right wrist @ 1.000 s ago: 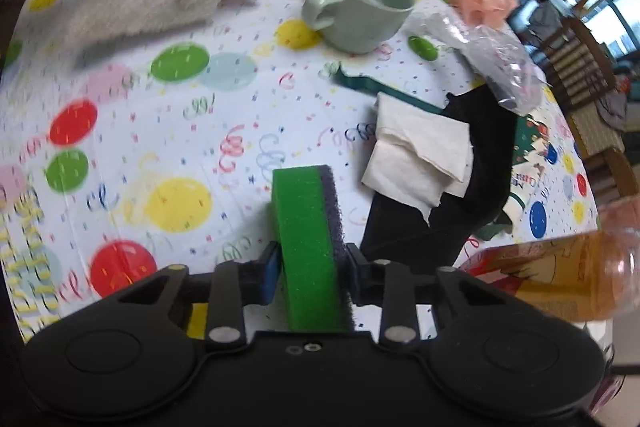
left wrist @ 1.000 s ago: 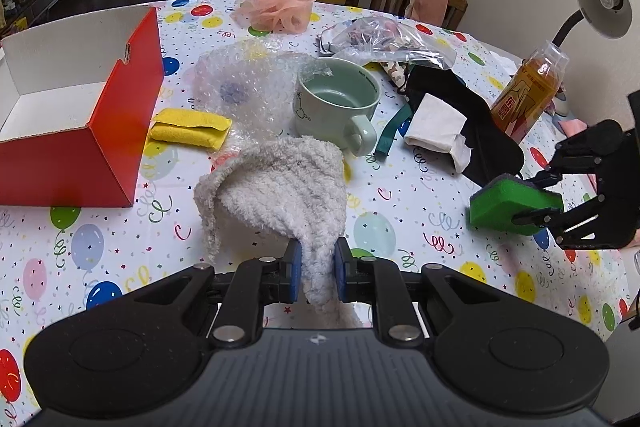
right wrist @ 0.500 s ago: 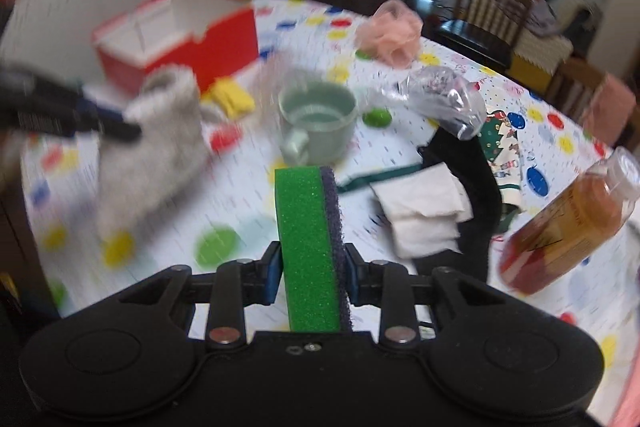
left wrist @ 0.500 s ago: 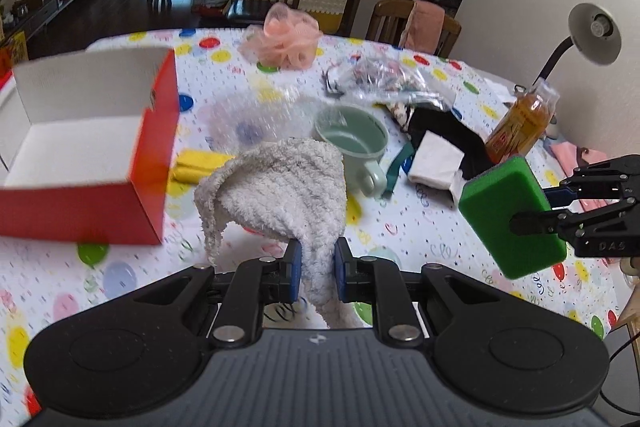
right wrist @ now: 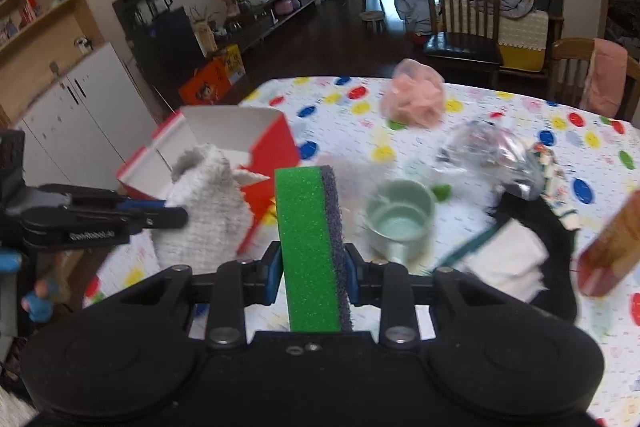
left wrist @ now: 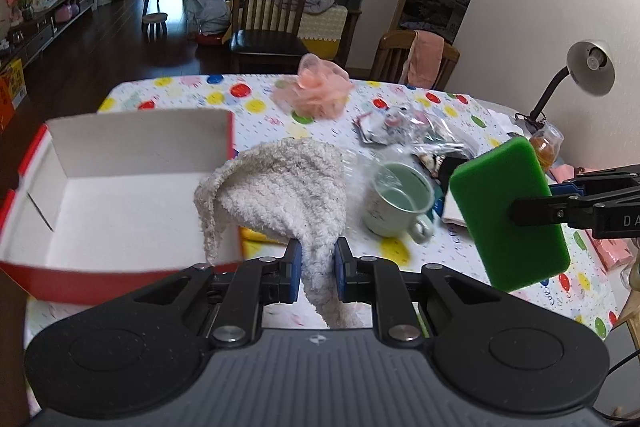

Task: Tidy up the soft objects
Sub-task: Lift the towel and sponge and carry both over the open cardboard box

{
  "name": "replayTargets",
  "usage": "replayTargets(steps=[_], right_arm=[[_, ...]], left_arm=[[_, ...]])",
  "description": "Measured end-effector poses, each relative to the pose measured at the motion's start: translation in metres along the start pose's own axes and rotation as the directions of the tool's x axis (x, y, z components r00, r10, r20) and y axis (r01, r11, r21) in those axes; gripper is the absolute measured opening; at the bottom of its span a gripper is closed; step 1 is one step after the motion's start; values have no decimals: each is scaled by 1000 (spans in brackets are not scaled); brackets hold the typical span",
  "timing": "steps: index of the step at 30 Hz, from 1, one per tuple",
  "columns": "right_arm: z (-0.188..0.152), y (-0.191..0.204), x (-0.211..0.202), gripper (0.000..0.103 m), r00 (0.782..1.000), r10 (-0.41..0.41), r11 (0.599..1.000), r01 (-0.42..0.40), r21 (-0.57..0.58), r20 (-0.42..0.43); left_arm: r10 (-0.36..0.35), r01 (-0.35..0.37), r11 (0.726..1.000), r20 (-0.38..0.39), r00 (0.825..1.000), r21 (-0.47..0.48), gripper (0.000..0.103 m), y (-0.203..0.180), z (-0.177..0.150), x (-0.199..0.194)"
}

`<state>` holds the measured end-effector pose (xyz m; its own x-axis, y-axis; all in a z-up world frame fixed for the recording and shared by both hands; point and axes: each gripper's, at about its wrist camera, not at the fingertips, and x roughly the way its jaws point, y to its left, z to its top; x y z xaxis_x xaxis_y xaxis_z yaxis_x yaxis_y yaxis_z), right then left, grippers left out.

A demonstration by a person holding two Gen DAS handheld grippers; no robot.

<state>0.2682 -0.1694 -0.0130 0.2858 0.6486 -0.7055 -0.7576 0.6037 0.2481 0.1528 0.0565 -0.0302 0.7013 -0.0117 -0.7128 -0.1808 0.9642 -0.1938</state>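
Both claws are loaded and raised above the bench, which wears a cloth printed with balloons. The left claw is clamped on a fluffy white towel; the towel bunches up ahead of the fingers and its tail droops down between them. From the right wrist view the same towel hangs from the left claw in front of the red box. The right claw is closed on a green sponge with a dark scouring layer on its right face, held on edge and upright. In the left wrist view that sponge shows its broad green face, with the right claw reaching in from the right edge.

A red box with a white inside stands open at the left of the bench, just beside and partly behind the towel. A pale green mug sits near the middle, between towel and sponge. Beyond it lie a pink bath pouf and a crumpled clear plastic bag. A yellow cloth peeks out under the towel. At the right of the bench are a folded white cloth on a black cloth, and a bottle of amber liquid, blurred.
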Motion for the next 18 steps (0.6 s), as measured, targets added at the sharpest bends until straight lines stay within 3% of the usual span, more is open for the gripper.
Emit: replayTargets(steps=[8,18], right_arm=[[36,58,33,31,999,28,998,-31,59,41],[68,113,94,31,998,2,997,-6,74,55]], left_arm=[[11,-11,999,12,1000,42,16,63,27,-16],[65,-64,995,-9,998,82,16,148,58,-13]])
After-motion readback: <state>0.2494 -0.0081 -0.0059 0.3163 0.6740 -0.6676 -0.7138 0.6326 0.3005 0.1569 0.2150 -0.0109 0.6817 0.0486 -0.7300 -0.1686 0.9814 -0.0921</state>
